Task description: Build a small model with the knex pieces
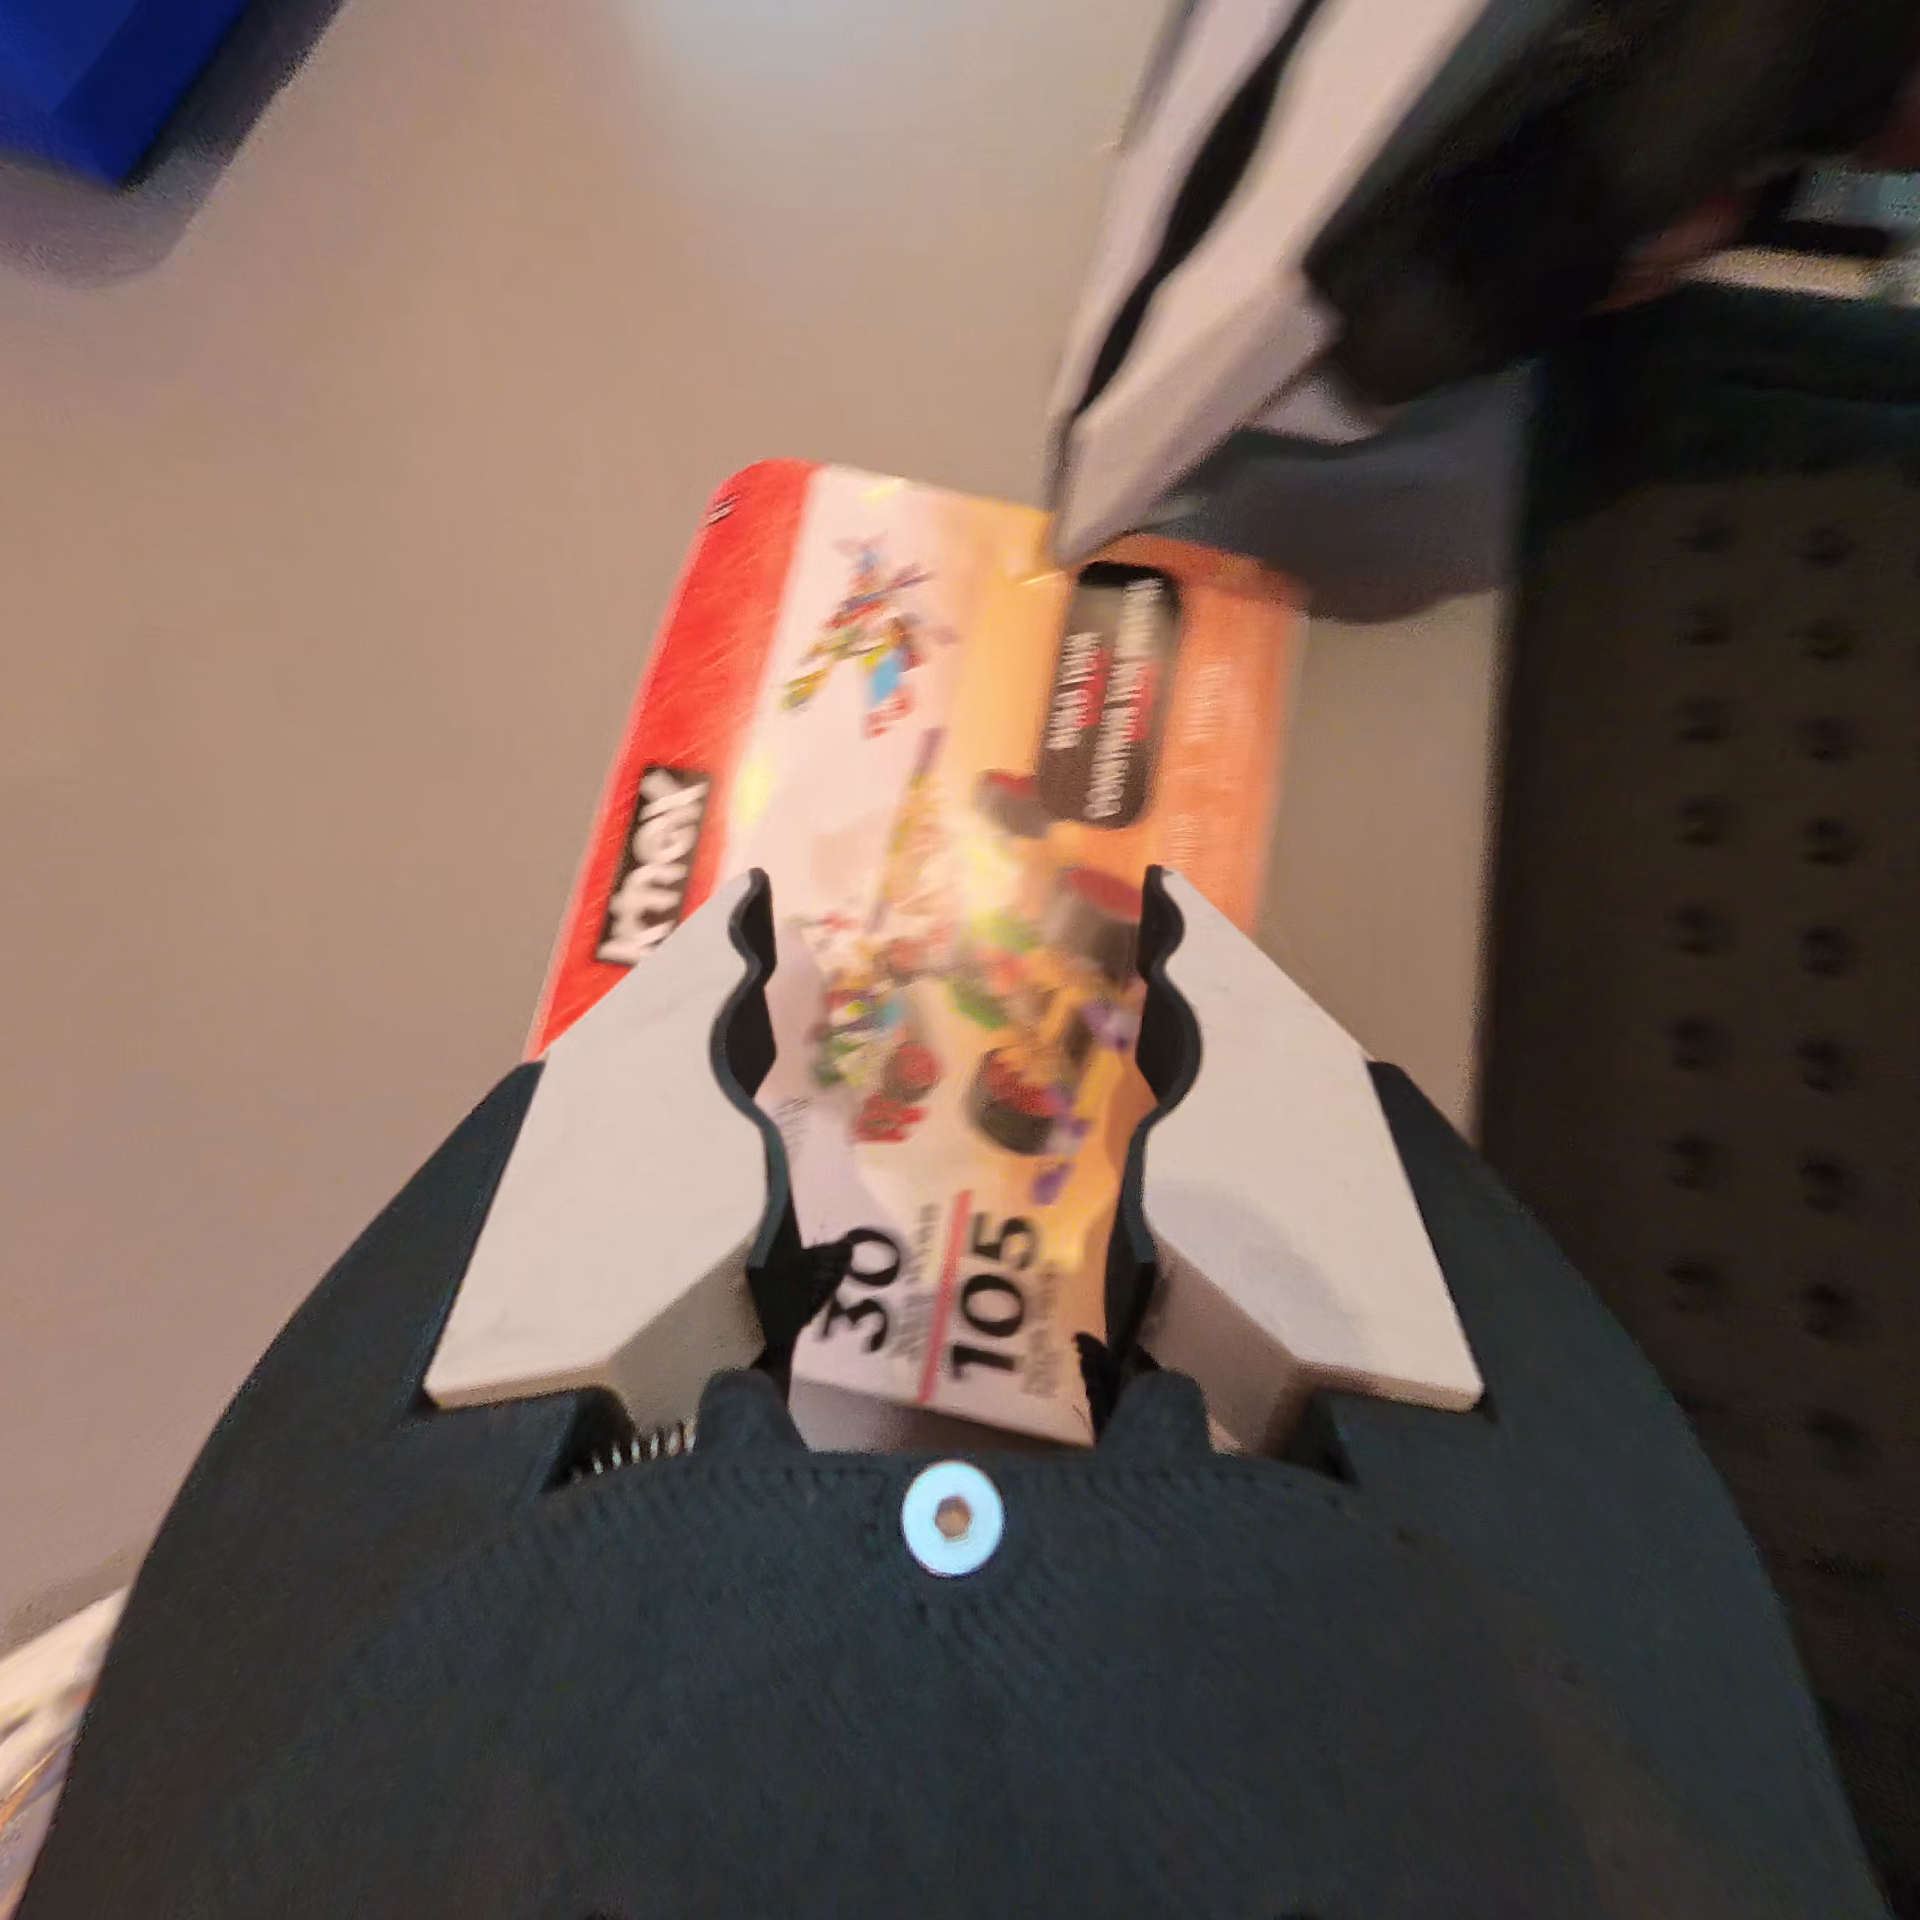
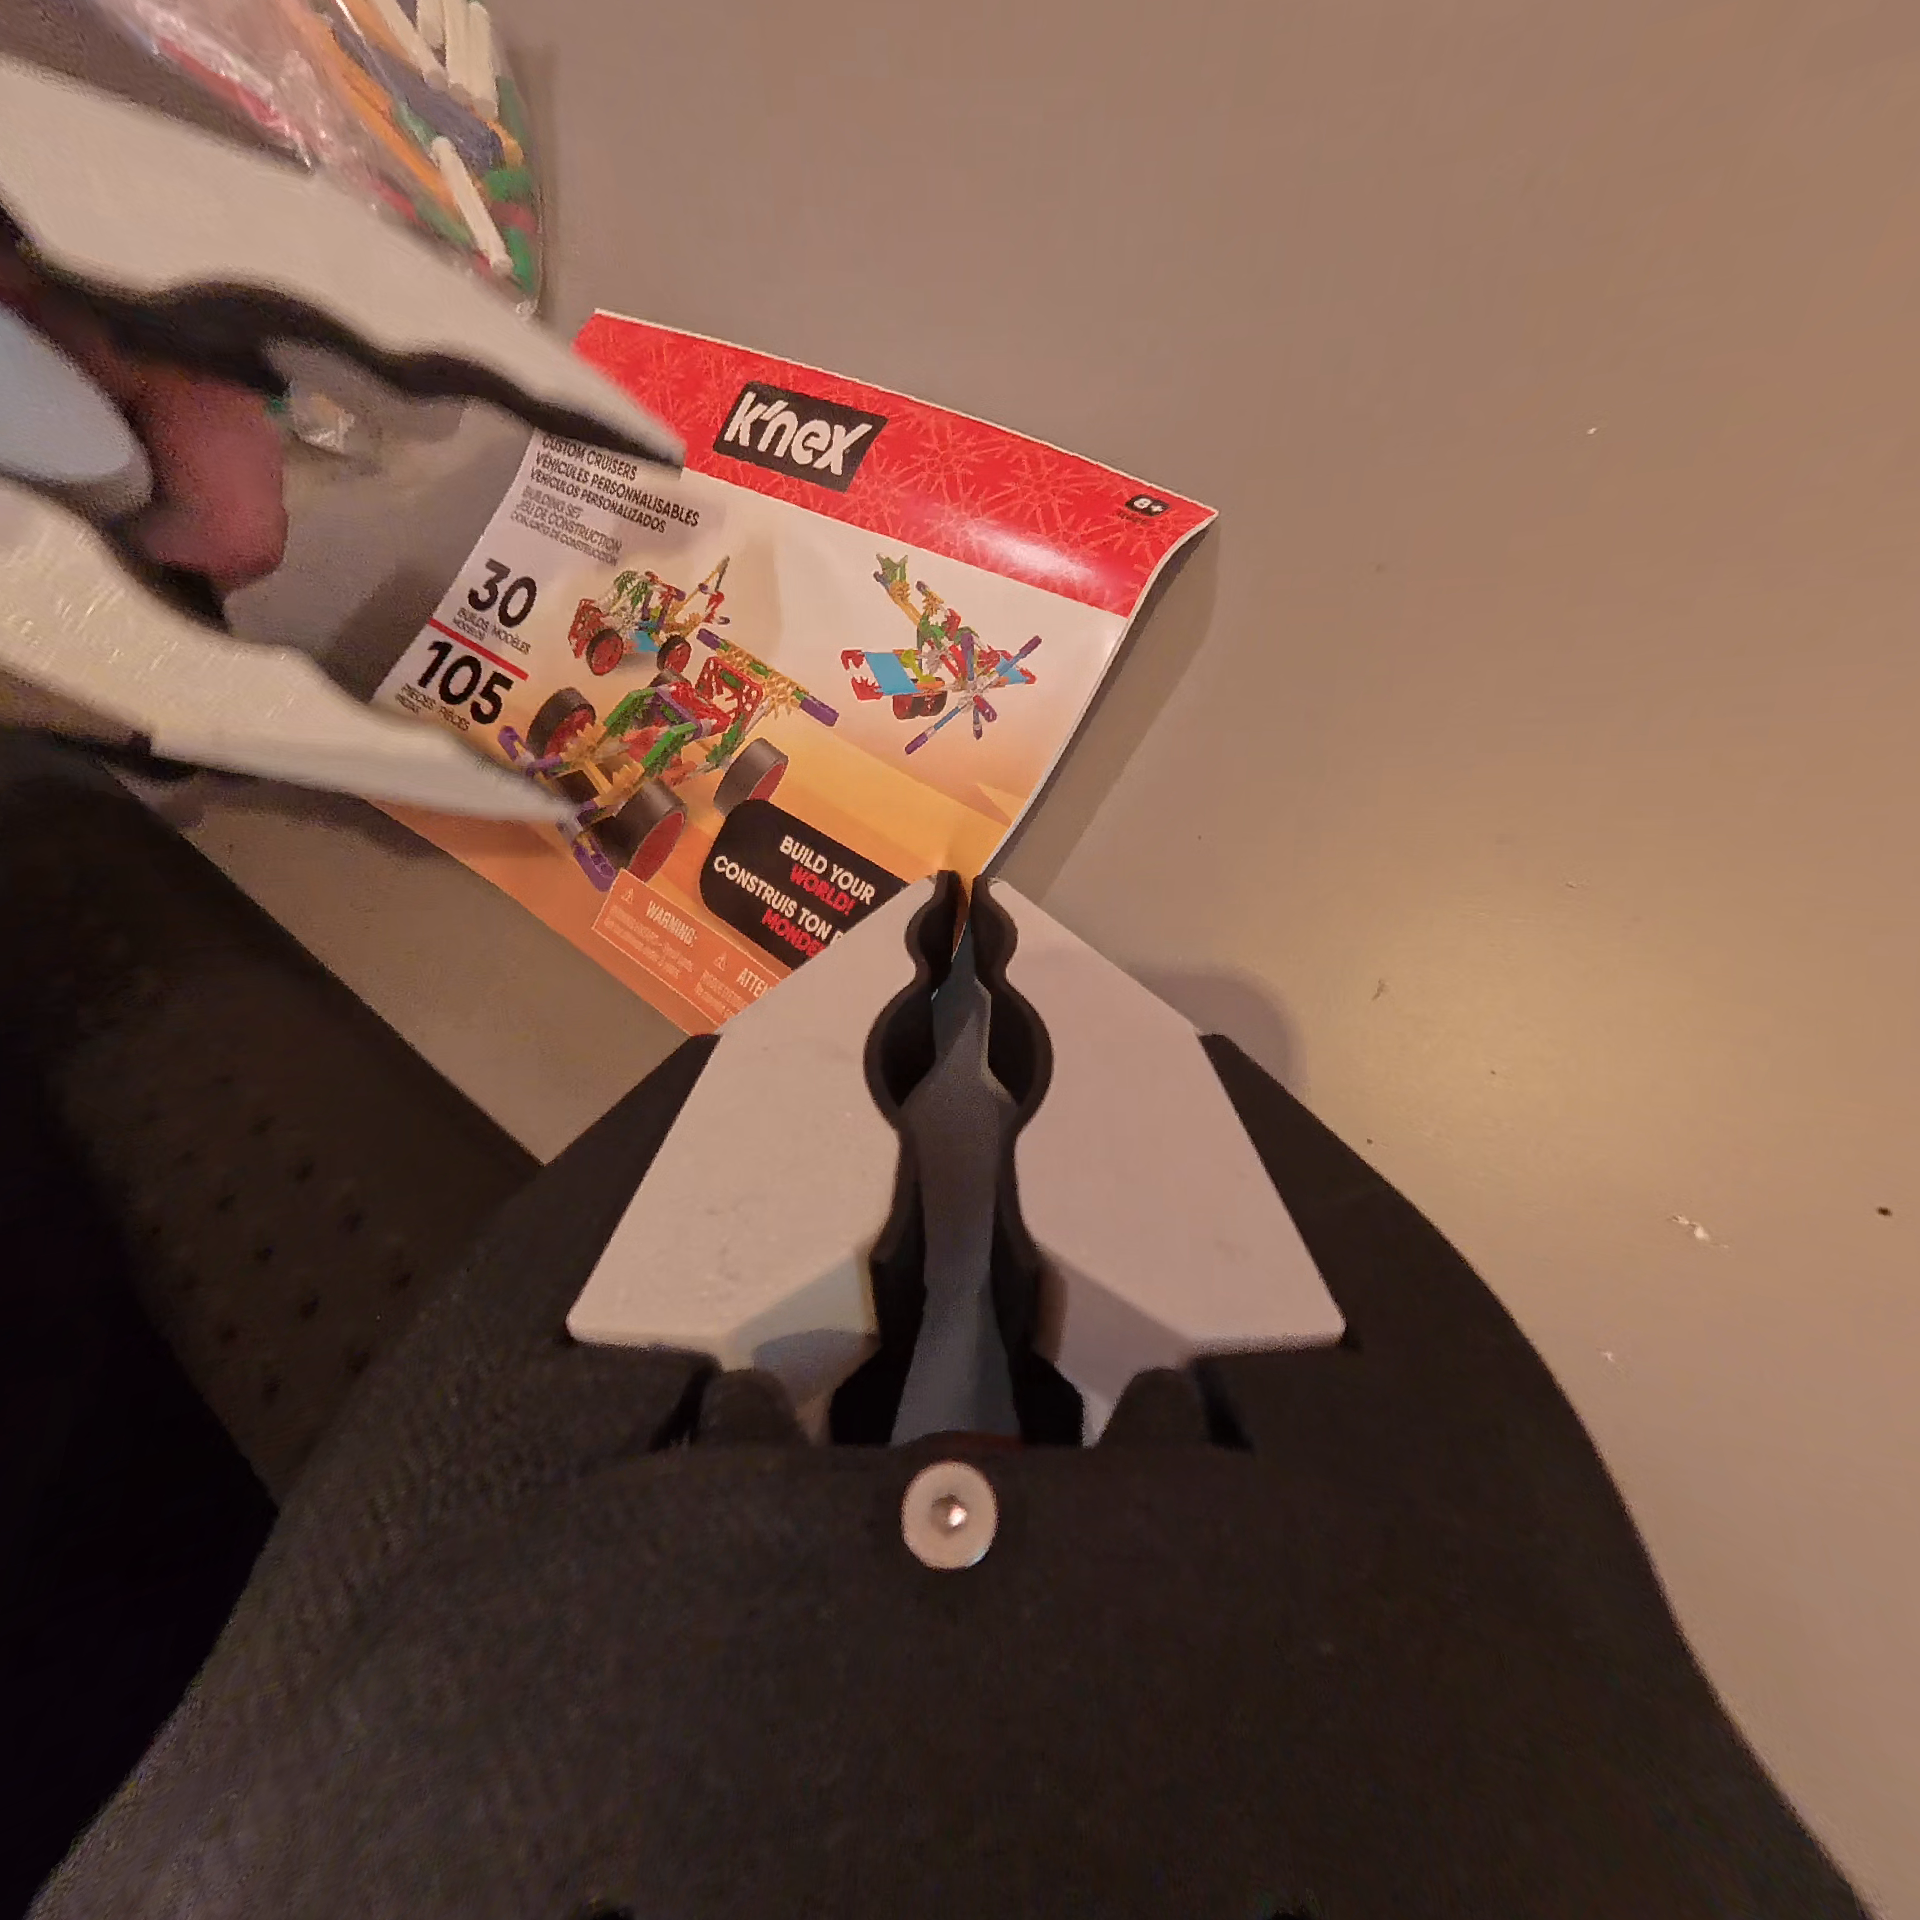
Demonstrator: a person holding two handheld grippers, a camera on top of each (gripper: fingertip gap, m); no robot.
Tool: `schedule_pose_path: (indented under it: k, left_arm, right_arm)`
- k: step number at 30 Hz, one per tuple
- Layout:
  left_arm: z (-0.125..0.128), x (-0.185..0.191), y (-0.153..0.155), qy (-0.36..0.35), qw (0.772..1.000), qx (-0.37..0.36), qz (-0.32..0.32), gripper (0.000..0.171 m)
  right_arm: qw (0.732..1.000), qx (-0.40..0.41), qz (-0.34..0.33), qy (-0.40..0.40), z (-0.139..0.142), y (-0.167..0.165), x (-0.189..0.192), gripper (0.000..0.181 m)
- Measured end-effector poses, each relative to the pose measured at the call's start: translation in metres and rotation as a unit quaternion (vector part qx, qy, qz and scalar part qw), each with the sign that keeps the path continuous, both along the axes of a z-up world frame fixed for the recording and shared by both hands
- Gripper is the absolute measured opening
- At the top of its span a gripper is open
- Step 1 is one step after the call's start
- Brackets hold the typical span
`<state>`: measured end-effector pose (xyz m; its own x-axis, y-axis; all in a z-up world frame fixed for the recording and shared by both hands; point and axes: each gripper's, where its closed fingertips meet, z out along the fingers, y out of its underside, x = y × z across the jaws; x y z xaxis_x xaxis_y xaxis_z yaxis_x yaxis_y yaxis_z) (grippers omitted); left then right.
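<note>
A glossy instruction booklet (image 2: 831, 644) with a red top band and pictures of toy vehicles lies partly curled over a beige table (image 2: 1507, 468). My right gripper (image 2: 961, 883) is shut on the booklet's near corner, and the sheet runs back between its jaws. In the left wrist view this gripper (image 1: 1070, 540) pinches the booklet's far corner. My left gripper (image 1: 956, 883) is open, its grey fingers (image 1: 623, 1122) spread over the opposite end of the booklet (image 1: 935, 727). It shows in the right wrist view (image 2: 618, 634) straddling that edge.
A clear bag of colourful plastic rods (image 2: 457, 135) lies beyond the booklet. A dark perforated surface (image 1: 1714, 935) borders the table and also shows in the right wrist view (image 2: 208, 1091). A blue object (image 1: 94, 73) sits at the far left. One gripper's finger ends stand about 9 centimeters off the other's. The blue object (image 1: 94, 73) is about 25 centimeters from both grippers' fingertips.
</note>
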<state>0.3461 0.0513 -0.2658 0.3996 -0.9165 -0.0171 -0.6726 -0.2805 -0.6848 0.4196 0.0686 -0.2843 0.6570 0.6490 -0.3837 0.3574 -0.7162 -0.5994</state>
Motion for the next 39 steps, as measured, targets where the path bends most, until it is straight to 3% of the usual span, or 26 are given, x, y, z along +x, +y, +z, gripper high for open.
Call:
schedule_pose_path:
  k: [5, 9, 18, 28, 34, 39]
  left_arm:
    - [-0.018, 0.018, -0.043, 0.036, 0.996, 0.021, -0.085, 0.055]
    - [-0.022, 0.016, -0.042, 0.022, 0.998, 0.005, -0.062, 0.03]
    - [-0.021, 0.017, -0.049, -0.024, 0.997, -0.047, -0.061, 0.001]
    - [-0.019, 0.01, -0.038, -0.069, 0.992, -0.1, -0.023, 0.0]
    - [-0.011, 0.013, -0.037, -0.071, 0.992, -0.099, -0.044, 0.0]
    - [0.001, 0.021, -0.007, -0.078, 0.995, -0.065, -0.017, 0.01]
  right_arm:
    - [1.0, -0.011, 0.0, 0.0, -0.002, 0.0, -0.002, 0.0]
    - [1.0, -0.015, -0.001, 0.007, -0.002, 0.001, -0.003, 0.0]
    - [0.999, -0.03, -0.004, 0.028, 0.0, 0.002, -0.001, 0.001]
    - [1.0, -0.015, 0.027, 0.001, 0.0, -0.001, 0.008, 0.004]
    - [0.989, 0.12, 0.065, -0.051, 0.022, 0.035, 0.006, 0.059]
    - [0.985, 0.127, 0.095, -0.072, 0.008, 0.055, -0.002, 0.056]
